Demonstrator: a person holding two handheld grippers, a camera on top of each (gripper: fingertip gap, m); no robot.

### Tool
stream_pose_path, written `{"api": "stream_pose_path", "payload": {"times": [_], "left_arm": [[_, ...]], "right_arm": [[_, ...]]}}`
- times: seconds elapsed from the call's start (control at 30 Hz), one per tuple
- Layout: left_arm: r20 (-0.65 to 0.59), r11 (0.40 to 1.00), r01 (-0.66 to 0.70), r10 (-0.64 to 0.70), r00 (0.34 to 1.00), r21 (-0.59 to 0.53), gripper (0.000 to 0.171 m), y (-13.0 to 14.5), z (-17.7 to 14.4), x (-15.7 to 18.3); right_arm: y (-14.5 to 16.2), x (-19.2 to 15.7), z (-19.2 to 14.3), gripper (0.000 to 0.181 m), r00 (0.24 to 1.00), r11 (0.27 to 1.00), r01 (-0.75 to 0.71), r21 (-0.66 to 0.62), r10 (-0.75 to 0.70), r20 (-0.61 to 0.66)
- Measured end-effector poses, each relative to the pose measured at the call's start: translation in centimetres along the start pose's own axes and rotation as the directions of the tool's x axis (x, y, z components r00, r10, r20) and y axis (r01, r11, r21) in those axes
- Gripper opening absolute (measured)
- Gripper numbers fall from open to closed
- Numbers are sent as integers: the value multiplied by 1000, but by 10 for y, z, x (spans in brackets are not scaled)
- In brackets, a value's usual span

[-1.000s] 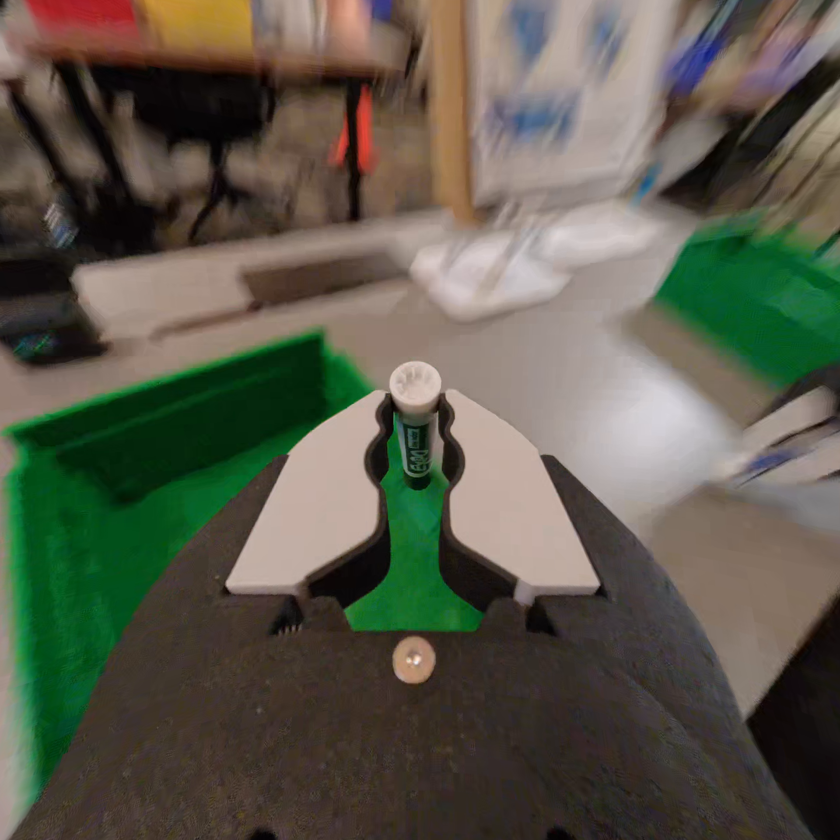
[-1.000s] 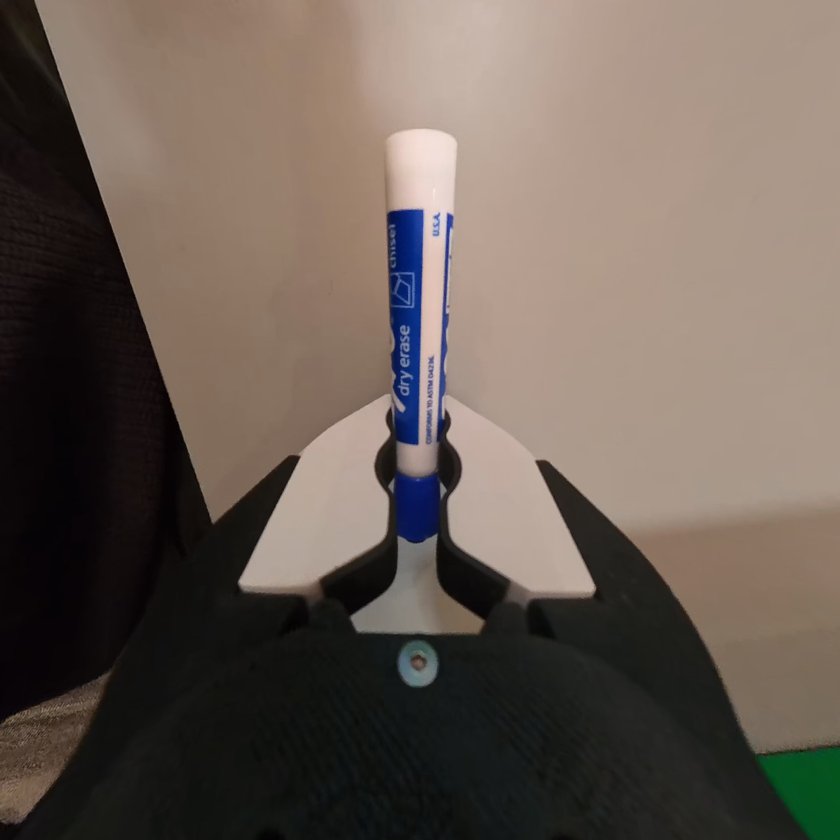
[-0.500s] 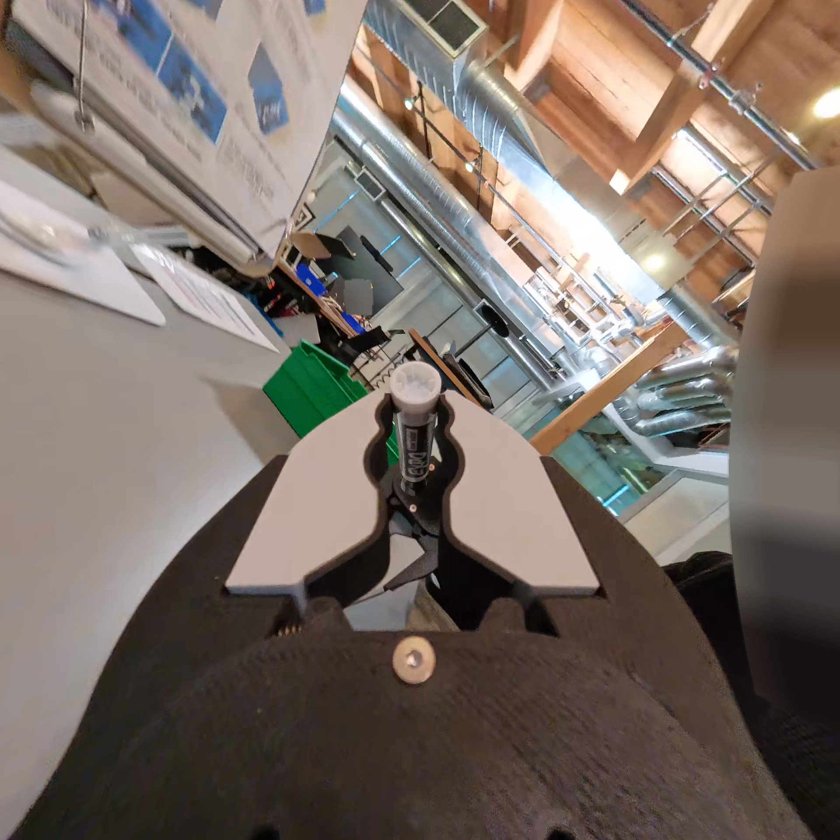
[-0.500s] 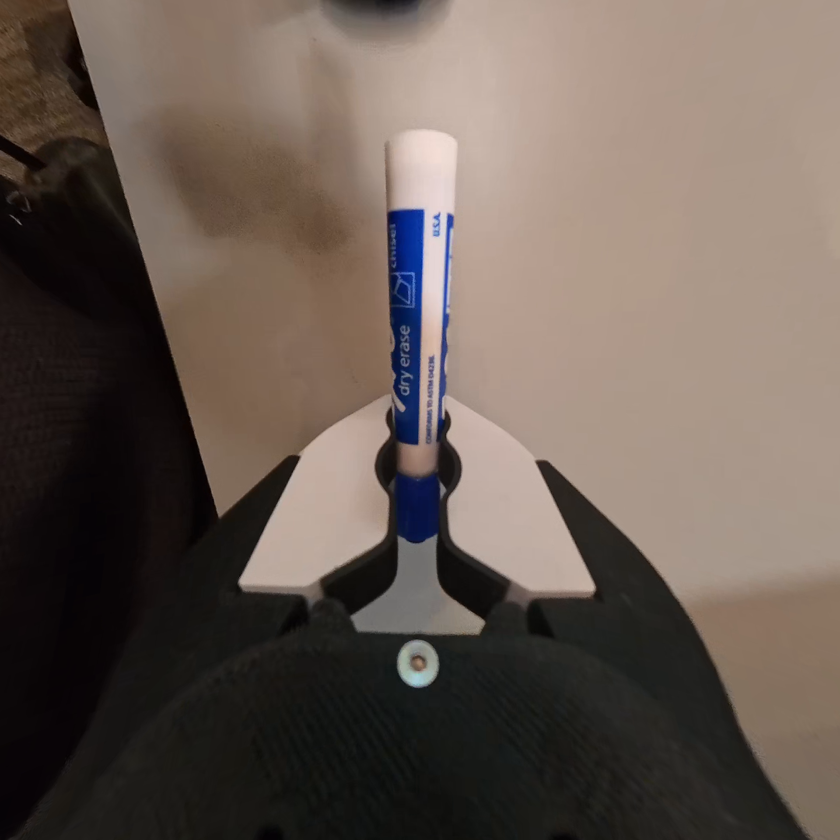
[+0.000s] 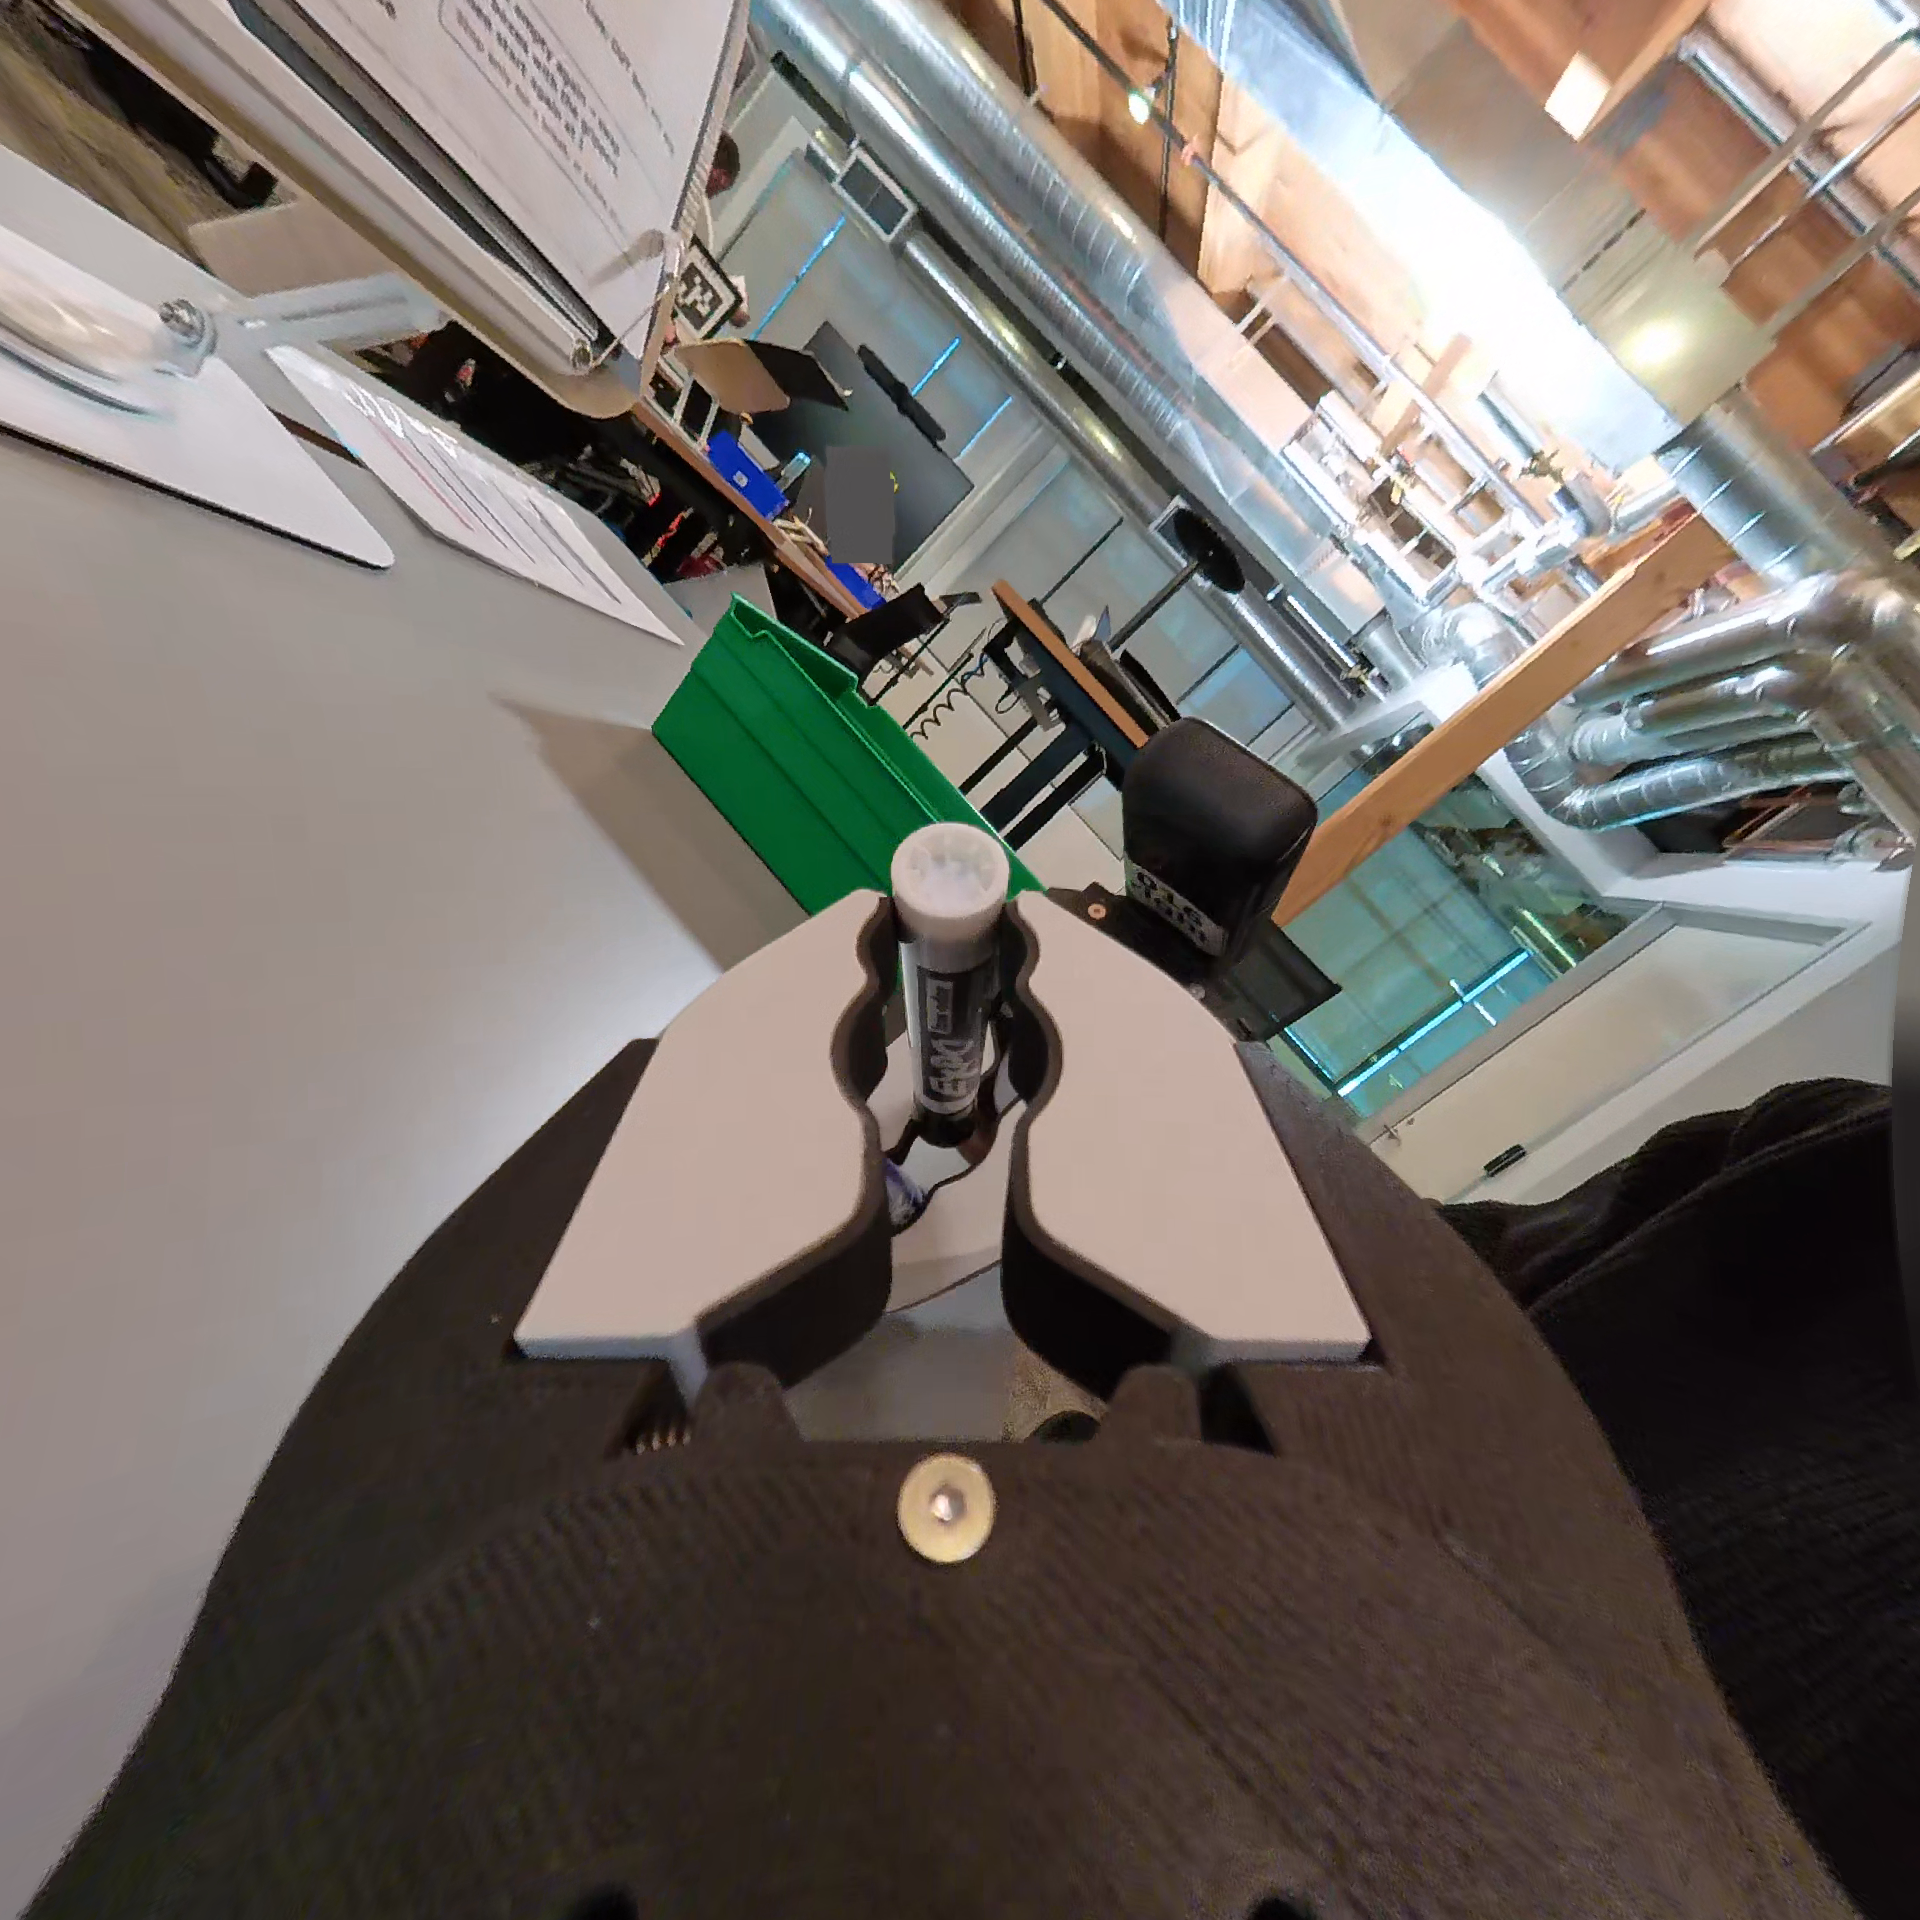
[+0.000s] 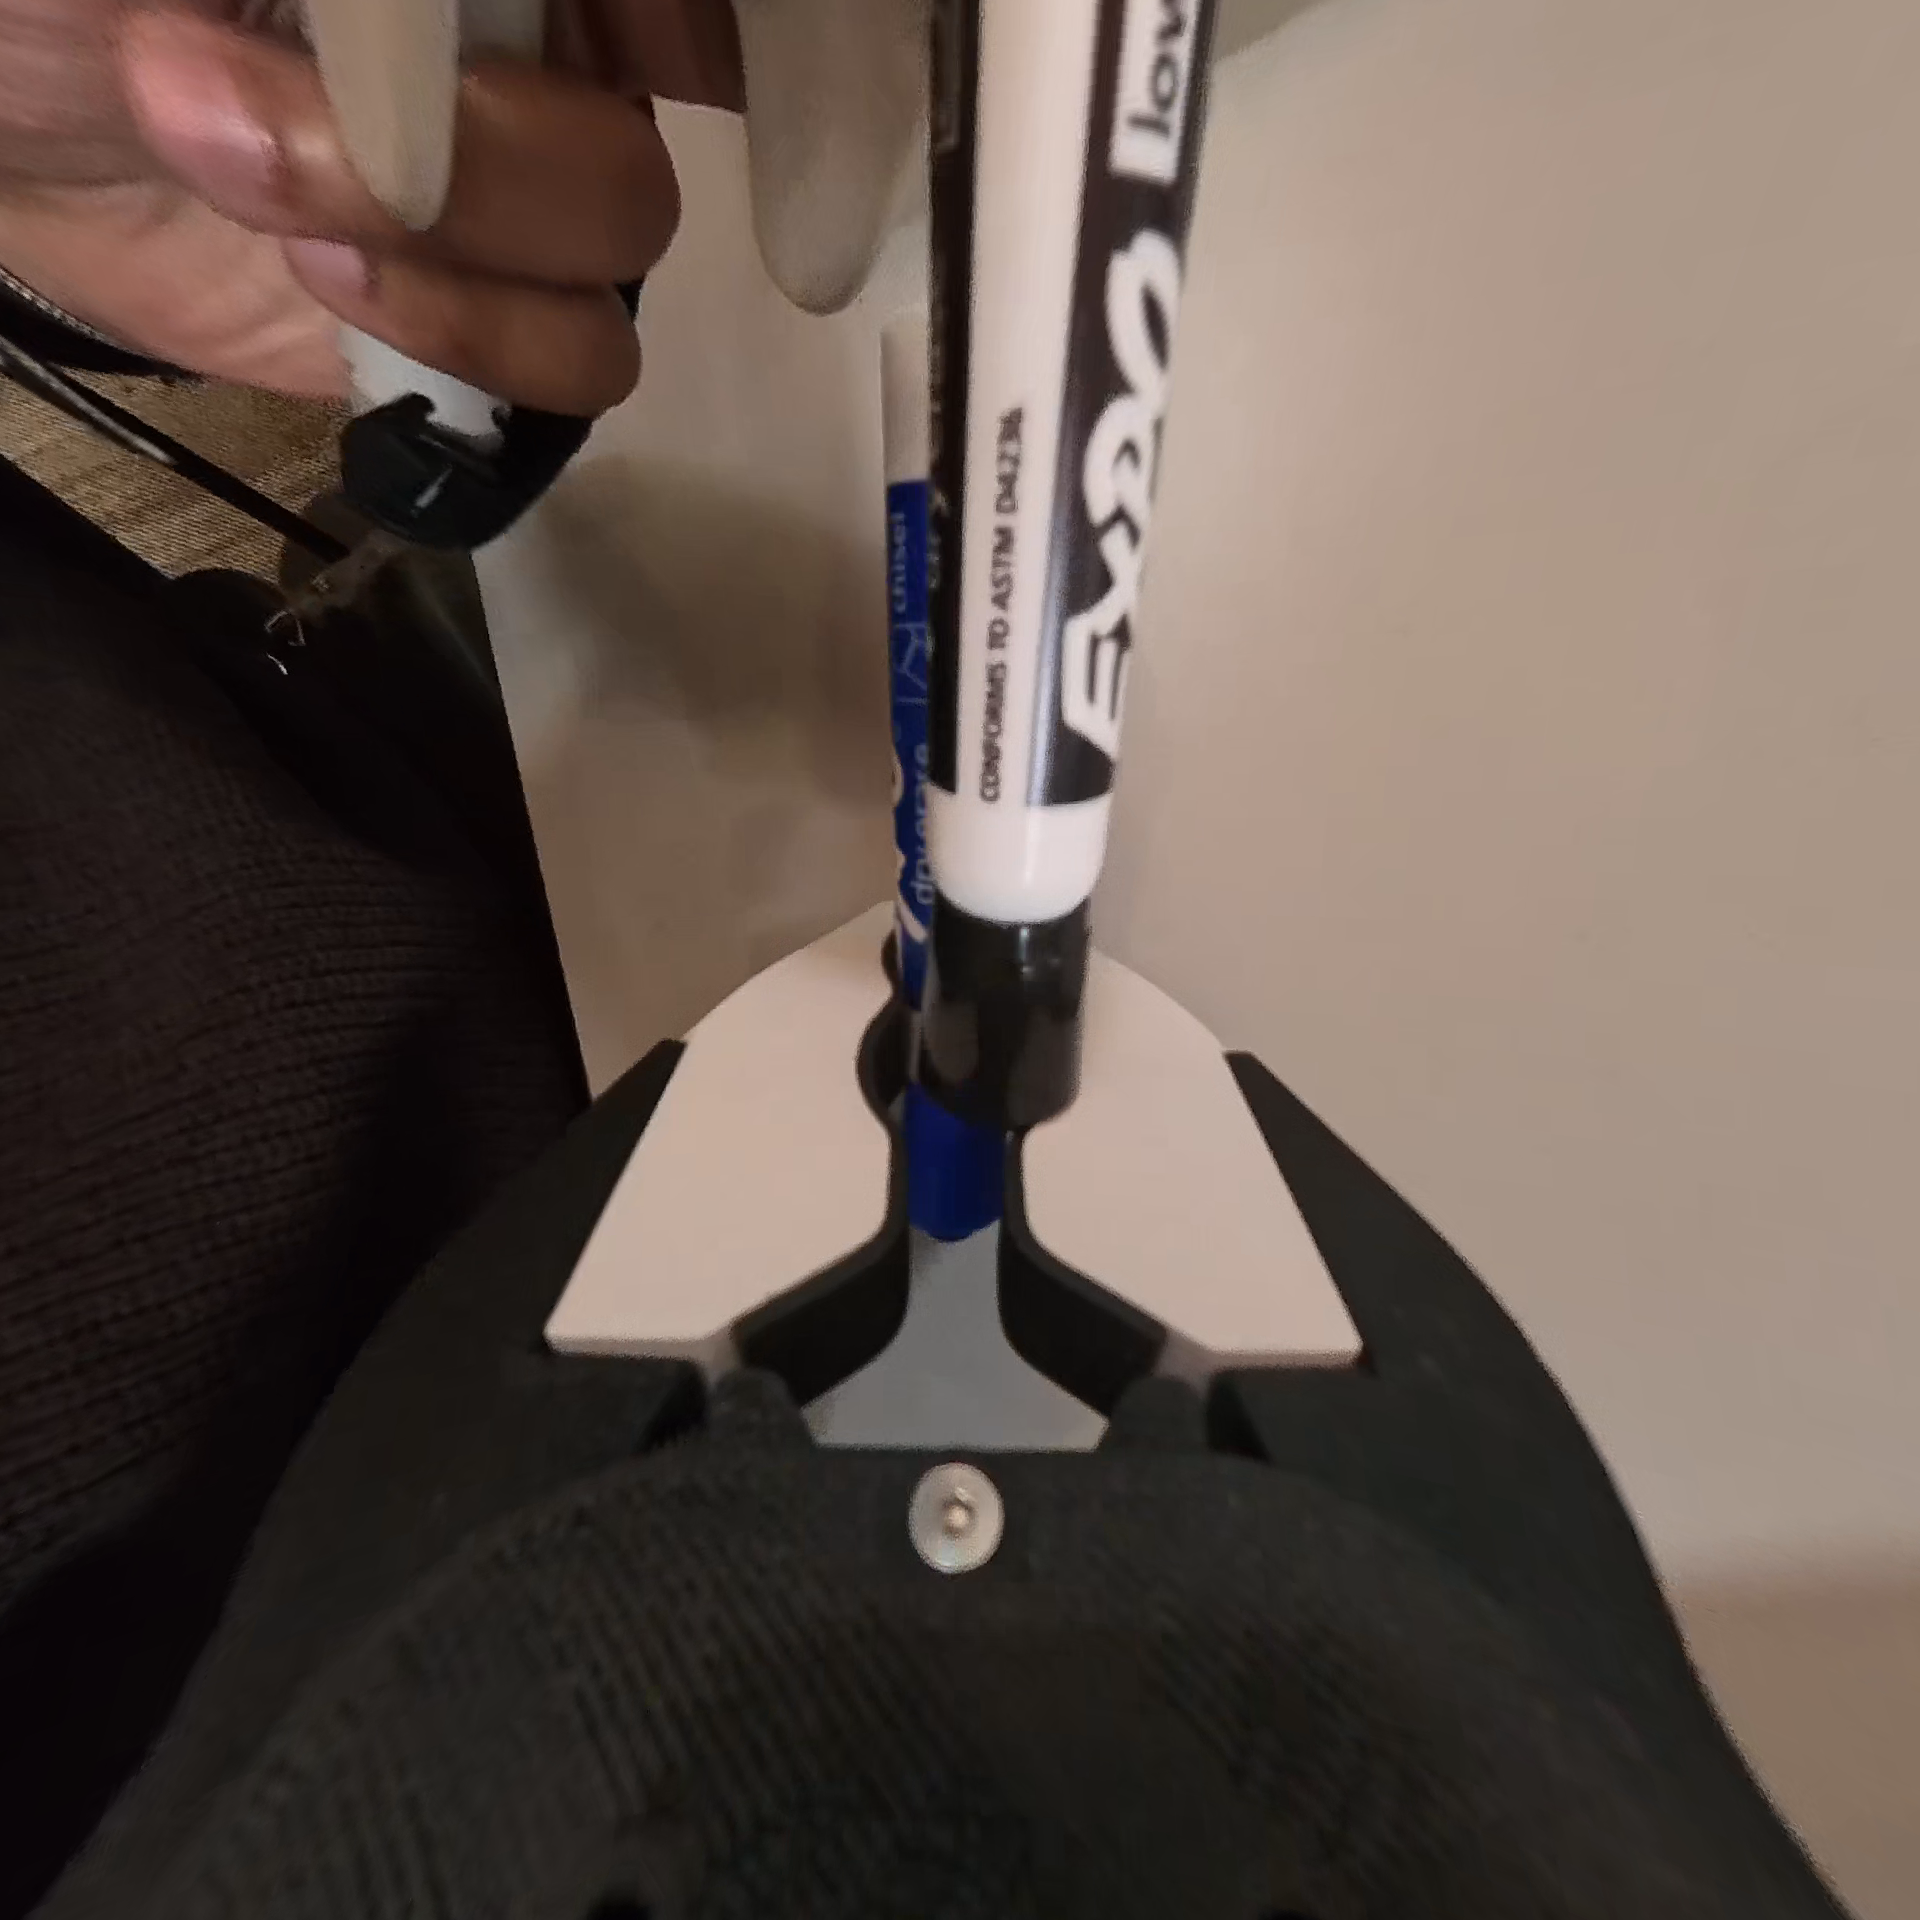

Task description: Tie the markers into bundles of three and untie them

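Observation:
My left gripper (image 5: 948,935) is shut on a black dry-erase marker (image 5: 948,1049), whose white end faces the camera. My right gripper (image 6: 961,961) is shut on a blue dry-erase marker (image 6: 951,1174) that points away over a white table (image 6: 1507,623). In the right wrist view the black marker (image 6: 1049,540) comes down from the top. Its black cap (image 6: 1003,1029) lies over my right fingertips, right beside the blue marker. A hand (image 6: 343,197) holds the left gripper's handle at the top left.
In the left wrist view a green bin (image 5: 821,748) stands on the white table (image 5: 260,935). The right gripper's black camera housing (image 5: 1210,831) sits just beyond my fingertips. White boards (image 5: 187,457) and a poster stand lie far left. A dark sleeve (image 6: 208,935) fills the left. Left tips to right tips: about 12 centimeters.
My left gripper has swung up from over a green bin and over to the right gripper. The black marker has entered the right wrist view and now overlaps the blue marker.

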State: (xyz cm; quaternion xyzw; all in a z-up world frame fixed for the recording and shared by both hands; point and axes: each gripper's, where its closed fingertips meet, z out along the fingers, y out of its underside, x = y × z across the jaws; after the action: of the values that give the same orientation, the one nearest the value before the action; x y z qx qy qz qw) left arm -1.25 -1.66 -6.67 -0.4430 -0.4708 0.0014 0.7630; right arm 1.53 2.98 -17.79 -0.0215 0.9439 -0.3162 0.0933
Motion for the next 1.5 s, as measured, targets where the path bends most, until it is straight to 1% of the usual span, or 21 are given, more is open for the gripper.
{"api": "stream_pose_path", "payload": {"times": [0.27,0.57,0.8,1.03,1.1,1.23,1.43,1.5], "left_arm": [[-9,1000,8,-8,1000,-18,19,2,-2,-2],[-59,998,8,-12,998,-68,20,9,0,6],[-64,993,-22,14,998,-116,19,19,3,5],[-27,989,-52,48,998,-141,20,24,4,-2],[-9,991,-53,52,999,-125,29,21,3,-5],[3,992,-79,79,997,-102,30,12,-2,-8],[97,977,-122,140,985,-173,30,15,-5,-25],[127,967,-126,157,979,-219,23,20,-7,-32]], "right_arm": [[-1,4,0,14,998,998,-55,15,55,5],[4,4,4,14,999,999,-48,-10,48,0],[-5,-1,0,14,999,998,-50,35,49,19],[-3,2,0,15,999,999,-47,22,47,0],[0,4,0,15,999,999,-44,9,45,-14],[9,12,1,15,998,999,-37,-37,35,-56],[18,19,1,15,995,994,-74,-76,69,-75],[26,25,-1,15,992,990,-93,-106,83,-96]]}}
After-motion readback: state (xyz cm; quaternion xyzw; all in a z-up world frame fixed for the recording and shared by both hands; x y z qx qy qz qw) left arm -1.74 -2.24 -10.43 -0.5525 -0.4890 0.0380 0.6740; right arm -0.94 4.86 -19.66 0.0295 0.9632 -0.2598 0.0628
